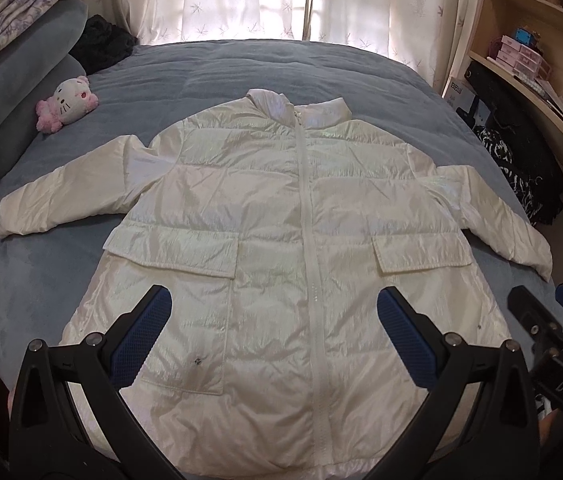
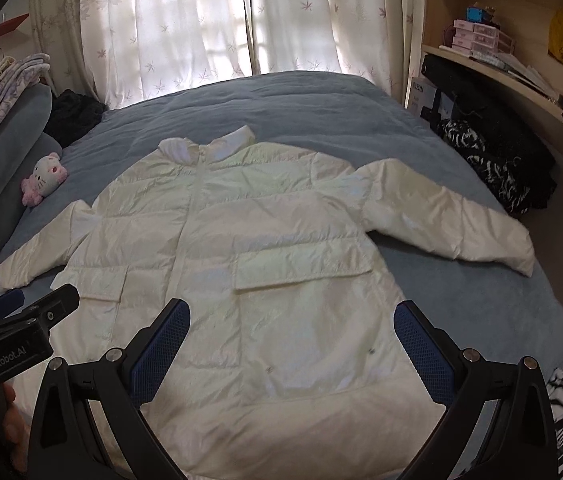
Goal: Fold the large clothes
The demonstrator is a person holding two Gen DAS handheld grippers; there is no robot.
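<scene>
Both wrists above jacket [image 1: 281, 240] (shared)

My bed [image 1: 241, 68] wears a blue-grey cover; daylight glows through leaf-print curtains [image 1: 241, 0] behind its far edge, and wooden shelves [image 2: 521, 64] curve along my right.

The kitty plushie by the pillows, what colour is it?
White face with pink trim: the kitty plushie shows best in the left wrist view.
</scene>
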